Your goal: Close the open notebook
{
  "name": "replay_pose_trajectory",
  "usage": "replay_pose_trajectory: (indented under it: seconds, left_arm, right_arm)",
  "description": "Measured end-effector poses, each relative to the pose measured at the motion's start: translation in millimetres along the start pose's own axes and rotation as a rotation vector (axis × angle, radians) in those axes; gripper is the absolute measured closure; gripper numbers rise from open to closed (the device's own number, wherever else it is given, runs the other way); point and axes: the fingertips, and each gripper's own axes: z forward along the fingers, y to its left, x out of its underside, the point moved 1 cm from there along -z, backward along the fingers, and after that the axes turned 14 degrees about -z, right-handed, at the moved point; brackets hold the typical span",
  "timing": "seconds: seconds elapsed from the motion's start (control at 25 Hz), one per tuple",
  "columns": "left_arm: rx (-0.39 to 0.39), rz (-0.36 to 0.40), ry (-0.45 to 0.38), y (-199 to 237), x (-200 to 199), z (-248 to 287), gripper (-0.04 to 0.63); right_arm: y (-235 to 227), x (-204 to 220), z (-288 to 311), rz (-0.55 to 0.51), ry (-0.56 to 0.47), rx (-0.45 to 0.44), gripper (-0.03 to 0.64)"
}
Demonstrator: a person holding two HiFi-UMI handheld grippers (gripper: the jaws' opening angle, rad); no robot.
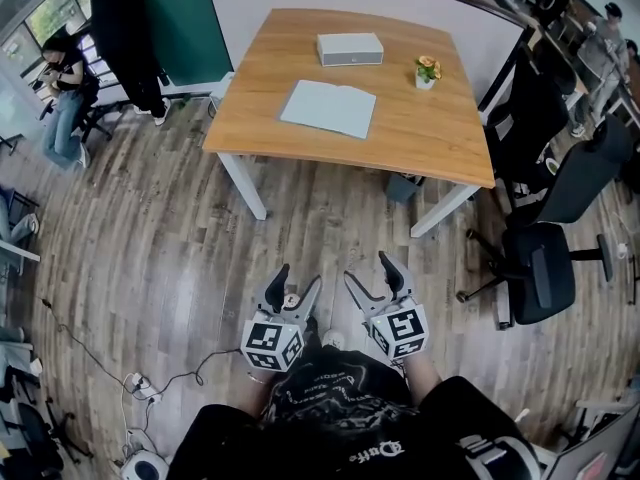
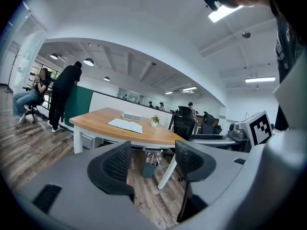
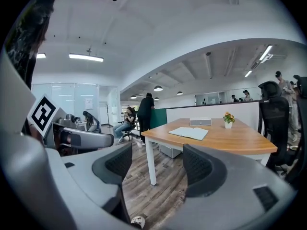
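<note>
Holding both grippers over the wood floor point(image 1: 150, 248), well short of the table point(image 1: 430, 143). Left gripper point(image 1: 300, 274) is standing with jaws wide, nothing between them. Right gripper point(image 1: 368, 268) is doing the same, wide and empty. Notebook point(image 1: 328, 108) is lying open left of the table's middle, nearer the front edge. Grey box point(image 1: 350, 49) is sitting by the far edge; flower pot point(image 1: 427, 72) is standing toward the far right corner.

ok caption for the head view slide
Left claw and right claw open, well short of the table holding the open notebook
</note>
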Motion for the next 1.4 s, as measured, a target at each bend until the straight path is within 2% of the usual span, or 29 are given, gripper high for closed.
replay_pose_trajectory:
  seconds: [0.32, 0.88, 1.16, 1.4]
  left_arm:
    - [0.028, -0.026, 0.036, 30.6, -8.6, 43.3, 0.293]
    - [0.134, 0.014, 0.093, 101.3, -87.2, 157.4, 0.293]
    - [0.178, 0.03, 0.163, 130.5, -103.1, 185.5, 0.295]
    - [0.205, 0.056, 0.188, 139.4, -108.8, 198.1, 0.295]
  right_arm:
    - [-9.8, 6.1, 38.5, -0.006, 0.051, 0.01, 0.299]
    - [-55.6, -16.4, 169.8, 0.026, 0.092, 0.086, 0.307]
    - [-58.0, -22.6, 213.4, 0.043, 0.114, 0.134, 0.311]
    - [-57.9, -18.7, 231.8, 0.05, 0.133, 0.151, 0.316]
